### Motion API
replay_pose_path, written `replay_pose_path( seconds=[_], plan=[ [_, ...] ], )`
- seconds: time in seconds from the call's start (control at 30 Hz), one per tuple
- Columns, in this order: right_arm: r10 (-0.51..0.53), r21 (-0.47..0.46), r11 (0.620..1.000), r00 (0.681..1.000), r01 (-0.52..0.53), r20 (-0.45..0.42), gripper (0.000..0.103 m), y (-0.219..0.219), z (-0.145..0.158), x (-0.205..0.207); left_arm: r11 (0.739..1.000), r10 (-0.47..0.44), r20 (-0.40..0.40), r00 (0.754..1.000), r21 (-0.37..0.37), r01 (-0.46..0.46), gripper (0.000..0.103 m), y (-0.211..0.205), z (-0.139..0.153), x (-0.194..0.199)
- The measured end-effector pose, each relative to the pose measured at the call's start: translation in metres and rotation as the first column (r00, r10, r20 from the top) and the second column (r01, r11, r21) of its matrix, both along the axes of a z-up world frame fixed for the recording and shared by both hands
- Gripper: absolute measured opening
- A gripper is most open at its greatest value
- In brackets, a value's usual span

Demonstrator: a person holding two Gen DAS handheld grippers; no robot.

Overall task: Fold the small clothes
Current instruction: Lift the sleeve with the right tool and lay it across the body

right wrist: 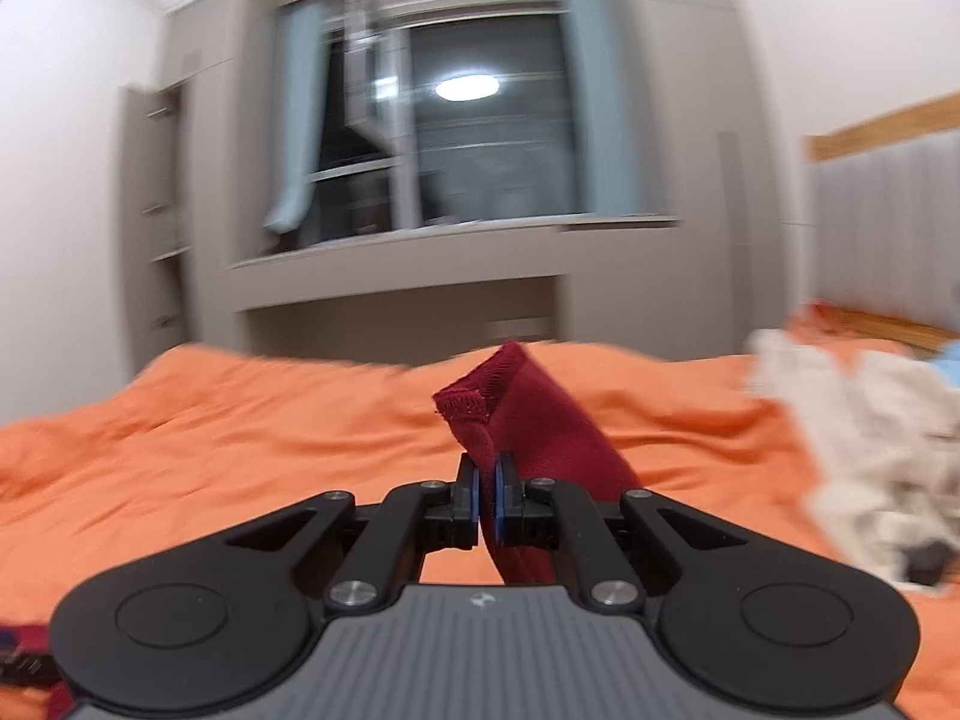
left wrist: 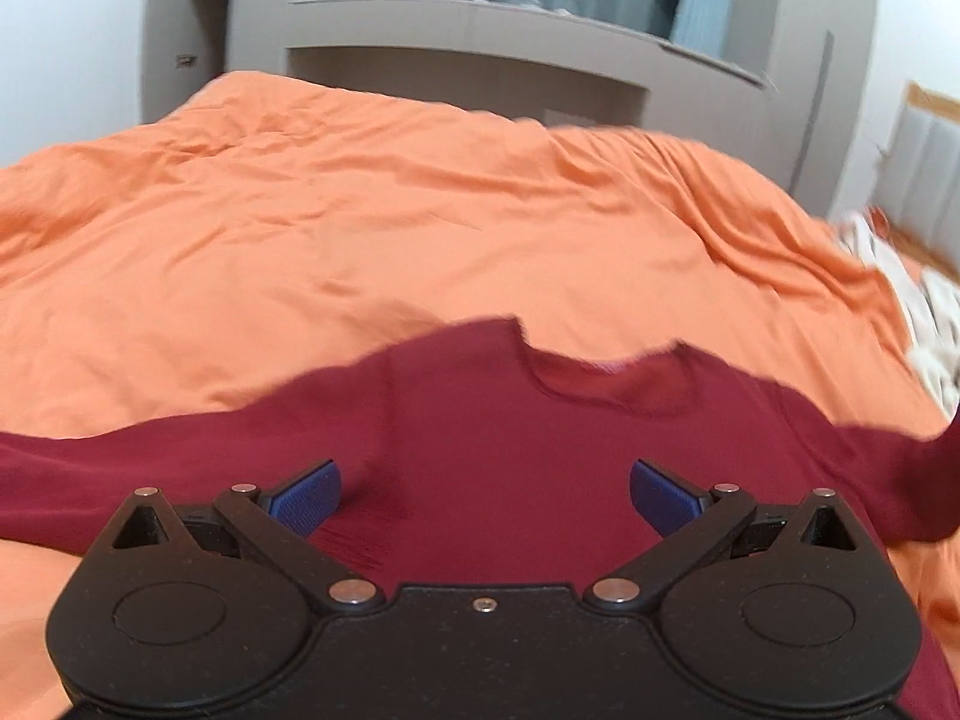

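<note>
A dark red shirt [left wrist: 510, 438] lies spread on the orange bedcover [left wrist: 360, 228], its neckline facing away from me. My left gripper [left wrist: 486, 495] hovers over the shirt's body, open, with its blue pads [left wrist: 309, 501] wide apart and nothing between them. In the right wrist view my right gripper [right wrist: 486, 498] is shut on a hemmed end of the dark red shirt [right wrist: 528, 414], which sticks up past the fingertips, lifted above the bedcover [right wrist: 240, 420]. The picture is blurred by motion.
A pile of pale, cream clothes [right wrist: 858, 438] lies at the right of the bed, also the clothes [left wrist: 930, 324] at the right edge of the left wrist view. Beyond the bed stand a grey window bench [right wrist: 420, 294], shelves and a padded headboard [right wrist: 888, 228].
</note>
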State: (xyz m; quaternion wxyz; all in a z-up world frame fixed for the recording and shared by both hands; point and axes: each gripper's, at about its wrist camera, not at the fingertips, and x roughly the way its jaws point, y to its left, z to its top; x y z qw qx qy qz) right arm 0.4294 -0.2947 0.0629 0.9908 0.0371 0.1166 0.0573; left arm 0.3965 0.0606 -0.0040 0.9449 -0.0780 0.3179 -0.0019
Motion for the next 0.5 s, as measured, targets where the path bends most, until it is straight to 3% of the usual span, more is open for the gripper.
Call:
replay_pose_path(
  seconds=[0.13, 0.27, 0.5],
  plan=[
    [0.151, -0.073, 0.985, 0.986, -0.156, -0.07, 0.006, 0.069, -0.032, 0.005, 0.996, 0.079, 0.019, 0.997, -0.041, -0.078, 0.103, 0.028, 0.003, -0.002],
    [0.263, -0.113, 0.951, 0.946, -0.287, -0.192, 0.005, 0.117, -0.073, 0.009, 0.985, 0.142, 0.032, 0.989, -0.105, -0.138, 0.103, 0.053, 0.004, -0.002],
    [0.325, -0.185, 0.897, 0.884, -0.4, -0.337, 0.007, 0.164, -0.118, -0.01, 0.974, 0.168, 0.023, 0.986, -0.16, -0.162, 0.103, 0.076, -0.003, 0.001]
  ],
)
